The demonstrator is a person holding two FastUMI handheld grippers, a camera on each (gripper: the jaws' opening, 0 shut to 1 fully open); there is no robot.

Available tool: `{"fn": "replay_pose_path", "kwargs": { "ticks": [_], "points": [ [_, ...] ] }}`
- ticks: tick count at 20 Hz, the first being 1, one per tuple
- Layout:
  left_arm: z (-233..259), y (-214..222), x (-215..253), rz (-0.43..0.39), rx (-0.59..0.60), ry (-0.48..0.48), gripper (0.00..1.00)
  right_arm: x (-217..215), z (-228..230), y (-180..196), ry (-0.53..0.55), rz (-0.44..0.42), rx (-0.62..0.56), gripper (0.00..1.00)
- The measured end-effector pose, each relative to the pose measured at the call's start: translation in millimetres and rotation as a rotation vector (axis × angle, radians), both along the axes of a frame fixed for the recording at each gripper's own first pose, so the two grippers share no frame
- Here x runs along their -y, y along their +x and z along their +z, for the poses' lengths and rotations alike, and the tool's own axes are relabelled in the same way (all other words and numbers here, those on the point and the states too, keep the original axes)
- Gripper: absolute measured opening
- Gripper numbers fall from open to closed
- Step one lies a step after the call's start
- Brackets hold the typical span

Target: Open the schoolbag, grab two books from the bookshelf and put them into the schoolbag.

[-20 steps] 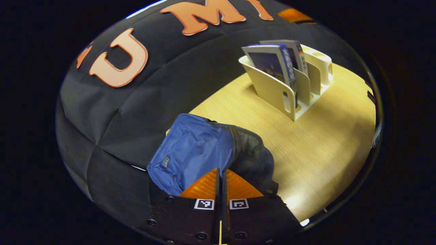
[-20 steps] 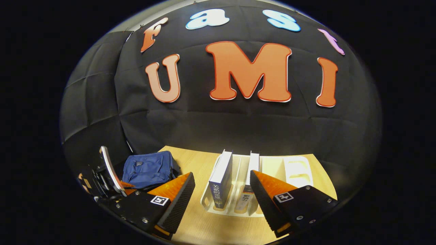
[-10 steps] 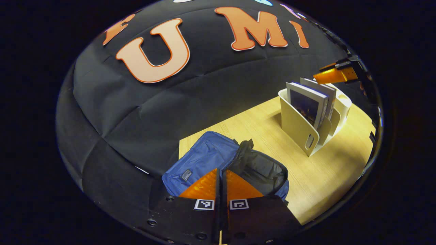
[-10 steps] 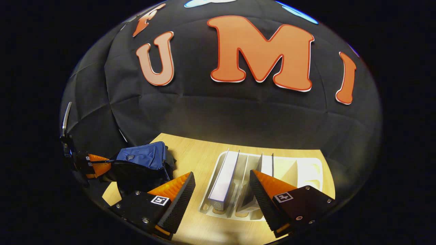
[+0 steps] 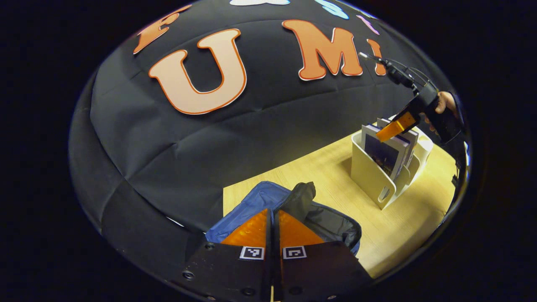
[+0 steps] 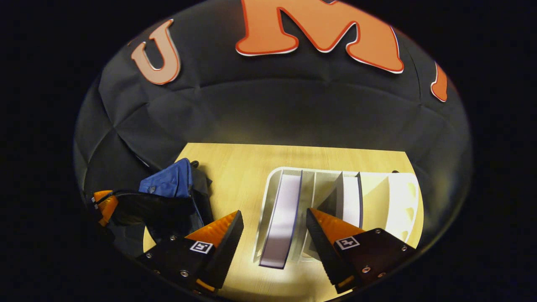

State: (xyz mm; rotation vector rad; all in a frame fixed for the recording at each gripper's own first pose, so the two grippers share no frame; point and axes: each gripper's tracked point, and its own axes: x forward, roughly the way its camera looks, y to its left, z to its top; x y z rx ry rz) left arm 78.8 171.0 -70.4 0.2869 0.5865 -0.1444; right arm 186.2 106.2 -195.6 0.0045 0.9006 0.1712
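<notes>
Above the shelf (image 6: 390,197), right tongs (image 6: 275,228) now lowered, spread wide astride first book (image 6: 282,218). Left of shelf on counter (image 6: 235,167), left tongs (image 5: 272,224) still pinched on bag (image 5: 331,220) flap, mouth wider; grab next.

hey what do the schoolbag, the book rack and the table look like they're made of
Schoolbag: woven fabric, likely nylon; it creases and has a dark, faintly shiny lining. Book rack: probably moulded plastic, smooth matte cream with rounded edges. Table: wood or wood-look laminate, pale with fine straight grain.
</notes>
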Motion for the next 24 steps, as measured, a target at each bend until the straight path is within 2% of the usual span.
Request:
{"fn": "replay_pose_path", "kwargs": {
  "ticks": [2,9,11,12,13,18,24],
  "points": [
    [4,6,-8,0.015,-0.004,-0.038,0.02,3,-9,5,-0.038,0.005,-0.032,0.86],
    [34,36,-18,0.014,0.018,-0.045,0.02,2,-36,9,-0.142,0.017,-0.114,0.79],
    [36,40,-12,0.013,0.008,-0.044,0.02,5,-46,8,-0.181,0.012,-0.144,0.73],
    [35,40,-9,0.010,0.003,-0.045,0.02,7,-50,7,-0.200,0.012,-0.158,0.55],
    [35,39,-6,0.006,-0.006,-0.050,0.02,8,-54,5,-0.214,0.007,-0.181,0.51],
    [28,40,-1,0.001,-0.023,-0.061,0.02,6,-53,0,-0.147,-0.040,-0.261,0.38],
    [21,40,5,-0.012,-0.034,-0.084,0.02,16,-25,-2,-0.139,-0.038,-0.249,0.34]
  ]
}}
